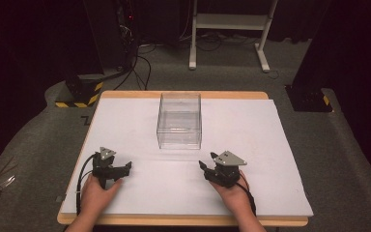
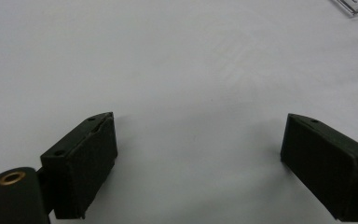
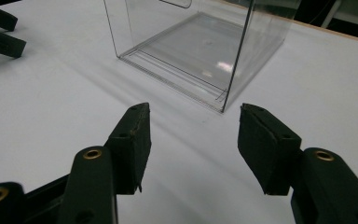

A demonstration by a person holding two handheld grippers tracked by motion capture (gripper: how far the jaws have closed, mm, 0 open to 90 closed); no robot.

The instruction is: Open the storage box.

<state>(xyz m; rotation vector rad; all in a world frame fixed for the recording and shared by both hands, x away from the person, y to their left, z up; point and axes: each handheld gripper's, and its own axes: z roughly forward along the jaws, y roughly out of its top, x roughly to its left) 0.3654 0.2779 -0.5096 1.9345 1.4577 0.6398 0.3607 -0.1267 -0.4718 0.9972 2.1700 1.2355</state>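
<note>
A clear, empty plastic box (image 1: 179, 120) stands on the white table sheet (image 1: 251, 140) a little beyond centre. My left gripper (image 1: 127, 167) rests on the sheet at the front left, held by a hand, jaws pointing right. In the left gripper view it (image 2: 199, 119) stands open over bare sheet, with a corner of the box (image 2: 356, 6) at the top right. My right gripper (image 1: 203, 167) sits at the front right, jaws aimed toward the box. Seen in the right gripper view it (image 3: 193, 110) is open and holds nothing, and the box's near corner (image 3: 200, 46) stands just ahead.
The left gripper's jaws (image 3: 0, 33) appear at the top left of the right gripper view. The table's wooden edge (image 1: 183, 221) runs along the front. Beyond the table are grey floor, a white stand's legs (image 1: 229, 21) and black posts with cables.
</note>
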